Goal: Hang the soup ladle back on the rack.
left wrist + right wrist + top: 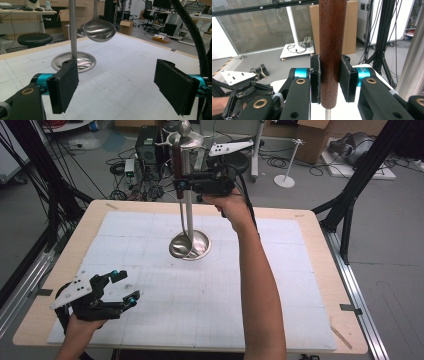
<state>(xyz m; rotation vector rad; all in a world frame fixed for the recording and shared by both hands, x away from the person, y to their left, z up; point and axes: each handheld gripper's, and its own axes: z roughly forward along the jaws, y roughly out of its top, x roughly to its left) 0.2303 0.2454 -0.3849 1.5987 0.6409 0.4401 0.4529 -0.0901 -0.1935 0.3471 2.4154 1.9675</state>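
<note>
Right gripper view: right gripper point(330, 82) jaws clamped on dark wooden handle of steel ladle point(331, 50), held upright beside round-based steel stand point(192, 245). Left gripper point(125, 287) jaws wide apart, holding nothing, low over white gridded surface point(200, 310).

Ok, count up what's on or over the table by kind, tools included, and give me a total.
Ladle, wooden handle clamped in the right tool: 1
Steel stand with round base: 1
Tools: 2, counting the open left tool
Total: 4
</note>
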